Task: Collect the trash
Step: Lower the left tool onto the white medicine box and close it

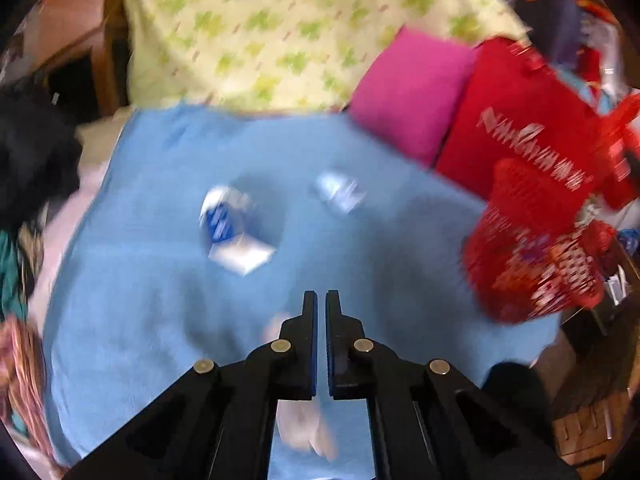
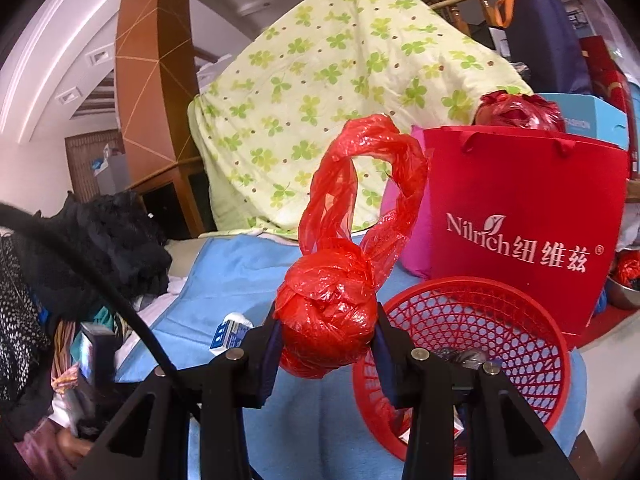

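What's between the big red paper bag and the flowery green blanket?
A pink cushion sits between the red paper bag and the green blanket, clearest in the left wrist view.

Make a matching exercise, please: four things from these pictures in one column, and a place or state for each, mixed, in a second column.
Things:
1. knotted red plastic bag
2. red mesh basket
3. left tongs
4. blue-and-white carton

Places or states:
A. shut, holding nothing
B. lying on the blue cloth
C. clamped in the right tongs
D. standing before the red Nilrich gift bag

Pairs: 1-C, 2-D, 3-A, 4-B
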A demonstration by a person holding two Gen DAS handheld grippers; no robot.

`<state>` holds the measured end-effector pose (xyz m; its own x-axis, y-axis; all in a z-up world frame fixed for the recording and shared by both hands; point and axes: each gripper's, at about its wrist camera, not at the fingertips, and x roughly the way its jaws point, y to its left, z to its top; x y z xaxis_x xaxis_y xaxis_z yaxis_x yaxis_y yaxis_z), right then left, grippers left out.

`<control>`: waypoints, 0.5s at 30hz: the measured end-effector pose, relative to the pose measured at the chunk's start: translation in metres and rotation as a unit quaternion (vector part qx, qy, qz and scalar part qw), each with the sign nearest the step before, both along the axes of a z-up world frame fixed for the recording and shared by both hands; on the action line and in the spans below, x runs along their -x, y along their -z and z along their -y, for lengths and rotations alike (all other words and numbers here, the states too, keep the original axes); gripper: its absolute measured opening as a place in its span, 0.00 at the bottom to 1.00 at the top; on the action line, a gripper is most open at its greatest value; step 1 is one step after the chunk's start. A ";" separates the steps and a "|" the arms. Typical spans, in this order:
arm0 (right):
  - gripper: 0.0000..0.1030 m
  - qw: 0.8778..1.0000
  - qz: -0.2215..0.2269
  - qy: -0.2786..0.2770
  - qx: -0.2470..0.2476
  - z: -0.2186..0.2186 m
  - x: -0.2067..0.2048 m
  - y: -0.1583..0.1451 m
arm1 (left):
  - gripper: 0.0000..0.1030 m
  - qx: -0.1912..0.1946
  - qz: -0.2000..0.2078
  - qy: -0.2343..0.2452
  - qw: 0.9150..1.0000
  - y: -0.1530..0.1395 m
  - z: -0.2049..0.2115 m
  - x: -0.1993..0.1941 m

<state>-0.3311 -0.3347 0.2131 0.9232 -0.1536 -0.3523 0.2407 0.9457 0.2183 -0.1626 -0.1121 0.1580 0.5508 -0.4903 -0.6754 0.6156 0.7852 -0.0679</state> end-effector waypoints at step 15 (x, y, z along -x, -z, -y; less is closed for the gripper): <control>0.42 0.999 0.006 0.048 -0.003 0.034 0.031 0.004 | 0.11 -0.026 -0.045 -0.061 0.997 0.043 -0.017 -0.037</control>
